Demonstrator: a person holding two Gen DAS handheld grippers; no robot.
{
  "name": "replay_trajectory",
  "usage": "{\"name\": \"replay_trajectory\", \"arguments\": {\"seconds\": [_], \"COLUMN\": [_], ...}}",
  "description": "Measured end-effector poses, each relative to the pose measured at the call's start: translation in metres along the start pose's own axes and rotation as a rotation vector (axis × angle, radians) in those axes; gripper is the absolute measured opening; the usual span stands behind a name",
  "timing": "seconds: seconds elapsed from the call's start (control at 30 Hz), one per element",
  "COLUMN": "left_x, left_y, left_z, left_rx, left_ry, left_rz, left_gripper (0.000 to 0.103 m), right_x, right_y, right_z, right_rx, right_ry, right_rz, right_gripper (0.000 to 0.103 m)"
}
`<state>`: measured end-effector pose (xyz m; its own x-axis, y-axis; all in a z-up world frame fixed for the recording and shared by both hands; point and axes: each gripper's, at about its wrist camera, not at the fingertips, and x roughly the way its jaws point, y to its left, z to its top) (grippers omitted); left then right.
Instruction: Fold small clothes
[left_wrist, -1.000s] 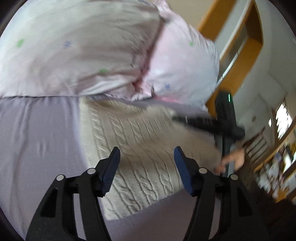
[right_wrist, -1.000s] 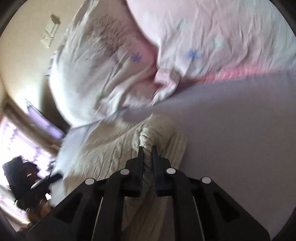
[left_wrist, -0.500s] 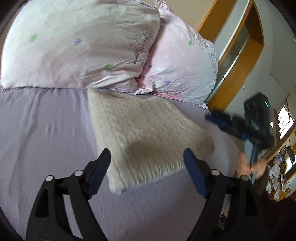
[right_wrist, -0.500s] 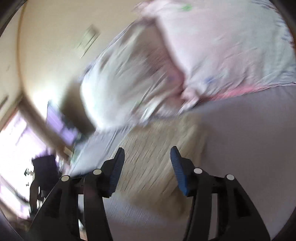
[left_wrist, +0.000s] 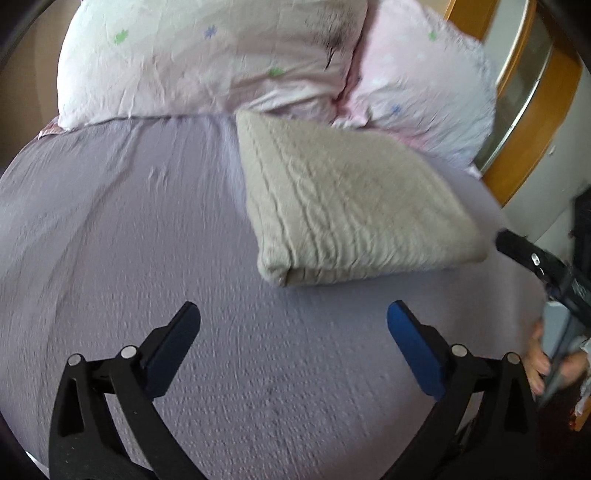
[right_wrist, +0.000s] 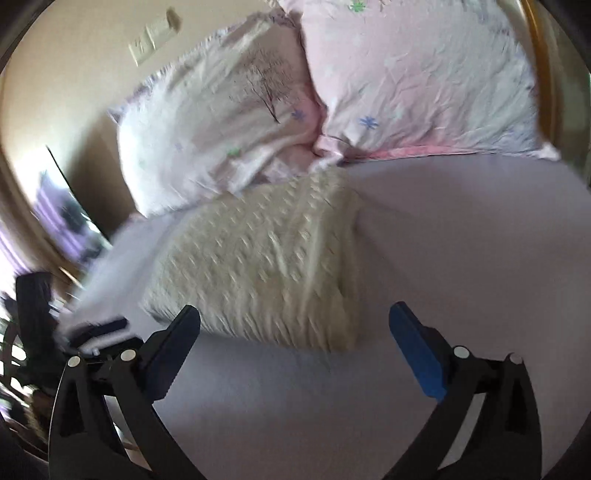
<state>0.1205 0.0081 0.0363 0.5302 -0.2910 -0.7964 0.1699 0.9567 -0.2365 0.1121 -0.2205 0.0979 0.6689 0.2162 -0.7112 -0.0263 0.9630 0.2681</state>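
A cream cable-knit sweater lies folded into a thick rectangle on the lilac bed sheet, its far corner close to the pillows. It also shows in the right wrist view. My left gripper is wide open and empty, held back from the sweater's near edge. My right gripper is wide open and empty, just short of the sweater's near edge. The right gripper's body shows at the right edge of the left wrist view.
Two pale pink patterned pillows stand at the head of the bed, also in the right wrist view. A wooden frame is at the right. A wall switch is on the beige wall.
My right gripper let go of the sweater's fold and opened wide. Both grippers pulled back from the sweater, which now lies flat and folded.
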Motion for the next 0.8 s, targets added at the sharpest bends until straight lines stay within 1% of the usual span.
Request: {"name": "replay_trajectory", "arguments": {"seconds": [0.07,0.13,0.2,0.27,0.37,0.57,0.8], "left_x": [0.009,0.013,0.018,0.021,0.025,0.029,0.029], "left_y": [-0.003,-0.005,-0.006,-0.005,-0.003,-0.010,-0.011], "left_z": [0.000,-0.001,-0.001,-0.001,-0.001,-0.002,-0.003], "left_rx": [0.013,0.027,0.038,0.036,0.033,0.068,0.064], "left_ry": [0.023,0.027,0.039,0.050,0.064,0.072,0.072], "left_rz": [0.049,0.093,0.126,0.147,0.172,0.231,0.230], "left_gripper": [0.101,0.101,0.101,0.101,0.101,0.101,0.101], "right_x": [0.014,0.024,0.035,0.042,0.041,0.046,0.047], "right_y": [0.009,0.013,0.016,0.018,0.019,0.024,0.026], "right_z": [-0.008,-0.014,-0.024,-0.029,-0.035,-0.039,-0.038], "right_rx": [-0.037,-0.065,-0.078,-0.079,-0.087,-0.105,-0.105], "right_ry": [0.054,0.101,0.141,0.161,0.172,0.180,0.177], "right_rz": [-0.097,-0.143,-0.151,-0.162,-0.216,-0.267,-0.281], "right_gripper": [0.102,0.102,0.102,0.102,0.102,0.102,0.102]}}
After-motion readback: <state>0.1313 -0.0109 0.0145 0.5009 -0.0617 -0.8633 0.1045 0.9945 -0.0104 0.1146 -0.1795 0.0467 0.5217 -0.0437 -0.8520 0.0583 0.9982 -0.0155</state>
